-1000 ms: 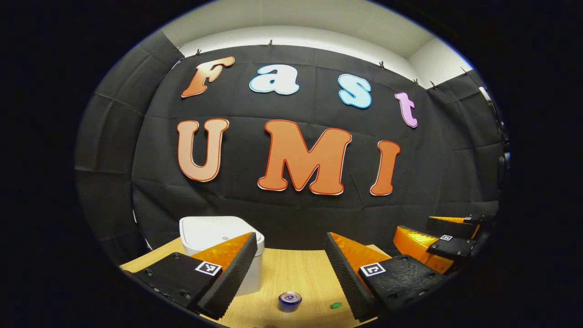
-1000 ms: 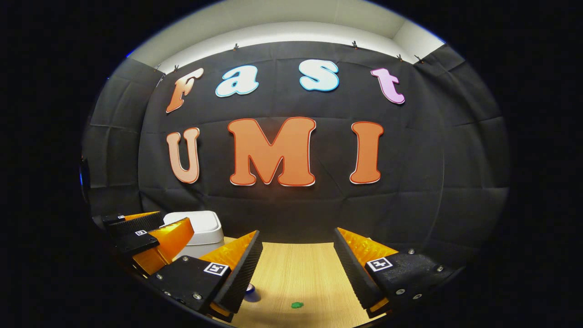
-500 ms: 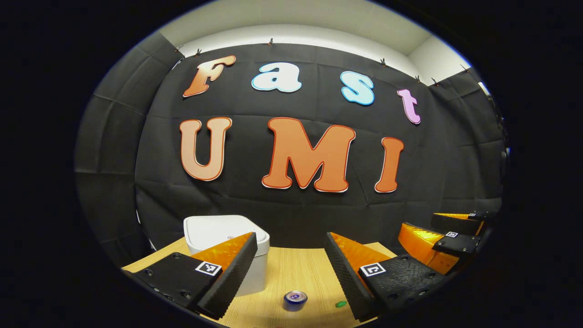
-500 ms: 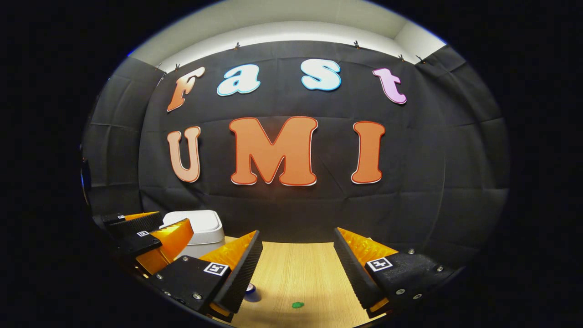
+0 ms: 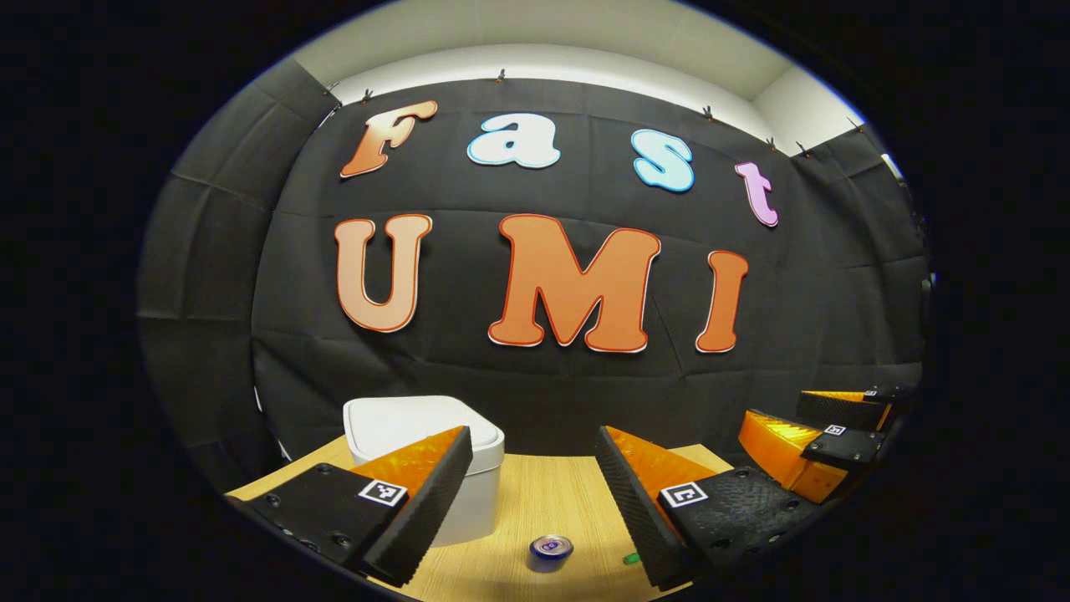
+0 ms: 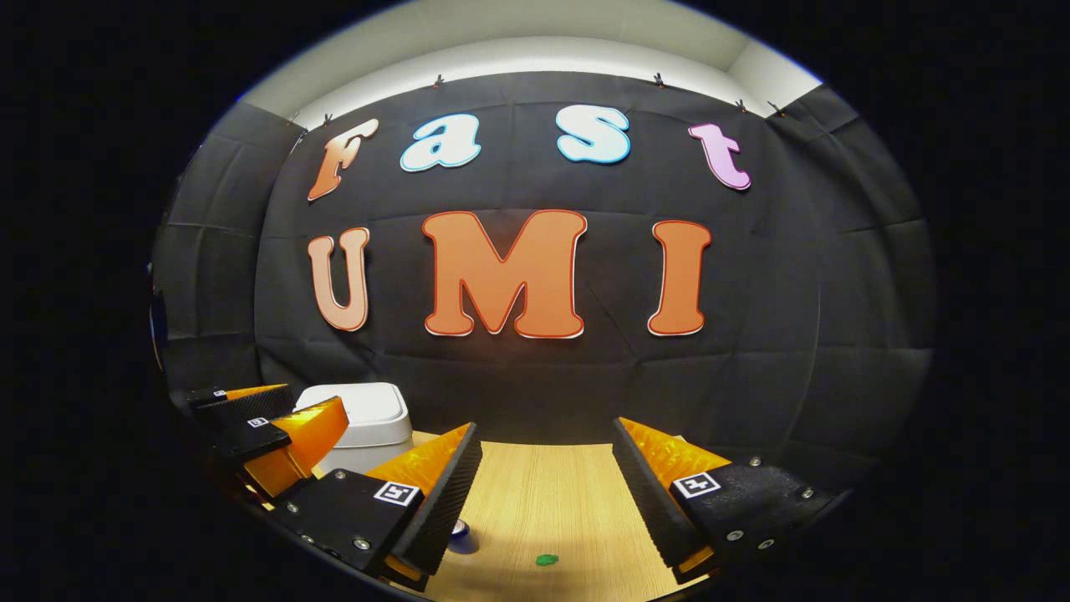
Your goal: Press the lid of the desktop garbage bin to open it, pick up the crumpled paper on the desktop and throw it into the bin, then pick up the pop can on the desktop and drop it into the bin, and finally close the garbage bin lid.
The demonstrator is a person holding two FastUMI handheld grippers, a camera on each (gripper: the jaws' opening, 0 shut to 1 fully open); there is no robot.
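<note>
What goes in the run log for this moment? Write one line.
bin: lid shut | can: upright on table | left gripper: open, empty | right gripper: open, empty

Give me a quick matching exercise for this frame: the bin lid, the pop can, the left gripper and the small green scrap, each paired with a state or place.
1. garbage bin lid
2. pop can
3. left gripper
4. green scrap

a. jaws open, empty
b. closed
c. upright on the wooden desktop, near the bin
d. lying on the desktop between the right gripper's fingers

Pairs: 1-b, 2-c, 3-a, 4-d

White bin, blue can, pale wood desk

Bin (image 5: 435, 422) is plain white, can (image 5: 550, 553) blue with silvery top, desk (image 6: 543, 502) light wood grain, tiny green bit (image 6: 547, 559).
</note>
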